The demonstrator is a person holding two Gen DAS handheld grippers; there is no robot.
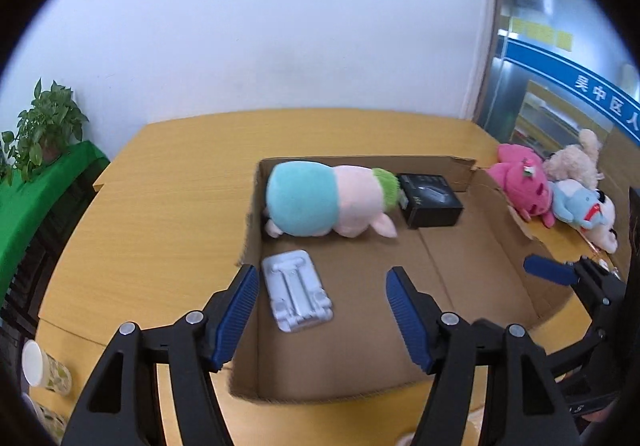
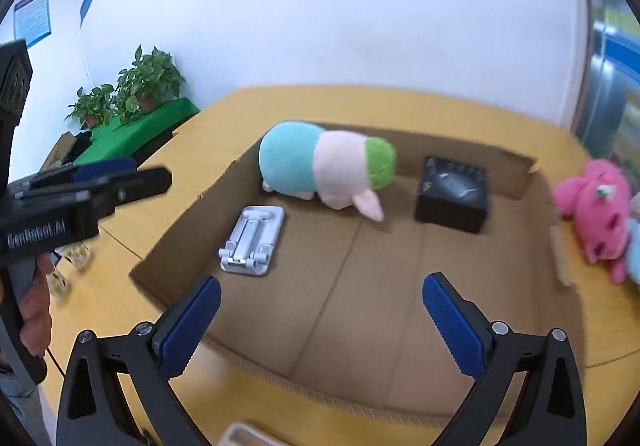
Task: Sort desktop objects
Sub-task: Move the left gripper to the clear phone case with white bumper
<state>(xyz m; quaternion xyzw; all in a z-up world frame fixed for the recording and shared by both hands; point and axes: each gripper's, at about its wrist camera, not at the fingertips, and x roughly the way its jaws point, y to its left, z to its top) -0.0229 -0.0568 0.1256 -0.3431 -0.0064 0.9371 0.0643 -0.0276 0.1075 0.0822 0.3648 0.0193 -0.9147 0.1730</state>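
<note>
1. The left gripper [image 1: 322, 310] is held above the near-left part of the cardboard box [image 1: 472, 246]. Its jaws stand partly apart with nothing between them.
2. The right gripper [image 2: 322, 322] is held above the near edge of the same box. Its jaws are spread wide and hold nothing.
3. The box lies open on the wooden table [image 1: 160, 182].
4. Inside the box, a teal, pink and green plush toy [image 1: 320, 202] lies against the far wall.
5. A black box [image 1: 430, 204] sits just beside the plush toy, at its green end.
6. A silver folding stand [image 1: 298, 294] lies flat on the box floor near the left wall.
7. Outside the box, on the table to the right, a pink plush [image 1: 520, 182] lies against a blue plush [image 1: 576, 206] and a cream plush [image 1: 576, 162].
</note>
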